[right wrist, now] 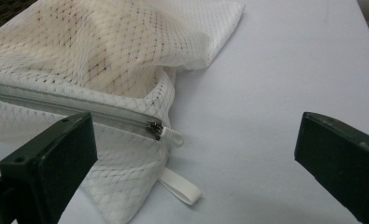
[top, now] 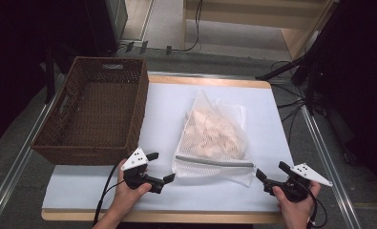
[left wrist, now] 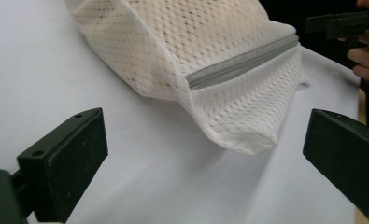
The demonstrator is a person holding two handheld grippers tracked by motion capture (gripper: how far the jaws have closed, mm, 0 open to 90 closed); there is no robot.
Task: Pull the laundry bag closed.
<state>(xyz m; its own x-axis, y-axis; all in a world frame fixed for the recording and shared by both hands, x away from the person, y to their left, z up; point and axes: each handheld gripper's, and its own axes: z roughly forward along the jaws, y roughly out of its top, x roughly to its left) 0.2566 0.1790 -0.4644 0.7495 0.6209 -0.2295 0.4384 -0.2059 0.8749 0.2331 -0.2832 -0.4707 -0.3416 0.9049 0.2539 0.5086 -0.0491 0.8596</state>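
Observation:
A white mesh bag (top: 214,136) with a grey zipper (top: 214,161) lies zipped on the white table top (top: 162,114), with pale cloth inside. My left gripper (top: 161,167) stands open just left of the bag's near left corner. In the left gripper view the bag's corner (left wrist: 247,135) lies ahead of the wide-apart jaws of the left gripper (left wrist: 205,140), untouched. My right gripper (top: 272,170) stands open just right of the bag's near right corner. In the right gripper view the zipper pull (right wrist: 166,133) and a white loop (right wrist: 180,186) lie between the jaws of the right gripper (right wrist: 198,140), apart from both.
A brown wicker basket (top: 138,109), with nothing in it, stands at the table's left side, close behind the left gripper. Dark stands and cables (top: 291,71) crowd the floor at the back right. The table's near edge (top: 162,215) runs just under both hands.

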